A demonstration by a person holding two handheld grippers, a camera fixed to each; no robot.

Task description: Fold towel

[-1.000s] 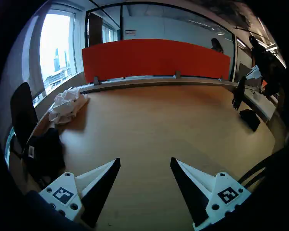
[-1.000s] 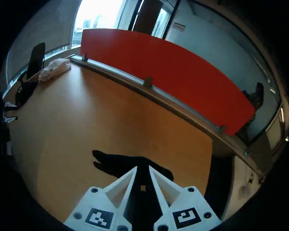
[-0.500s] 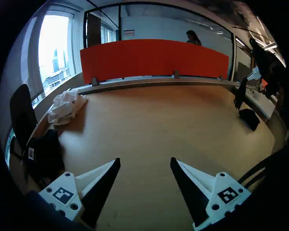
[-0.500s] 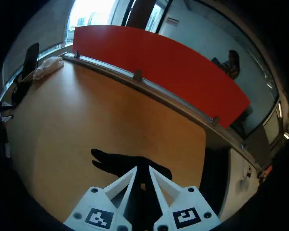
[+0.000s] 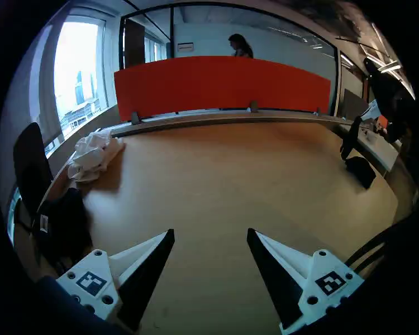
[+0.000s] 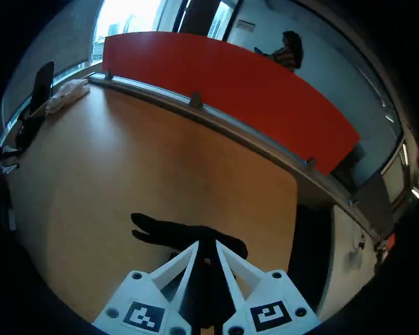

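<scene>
Wooden desk [image 5: 226, 167] unchanged; my left gripper [image 5: 209, 237] gapes idle, right gripper [image 6: 206, 244] still clamps dark towel [image 6: 159, 229] at 6 o'clock; fold unstarted.

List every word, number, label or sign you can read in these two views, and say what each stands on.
No text can be read.
Wall sign, white with a red strip: too small to read.
White tag on the black bag: too small to read.
Left tongs and right tongs: square black-and-white markers, patterns, not words.
Dark towel clamped in the right tongs: no print shows.
</scene>
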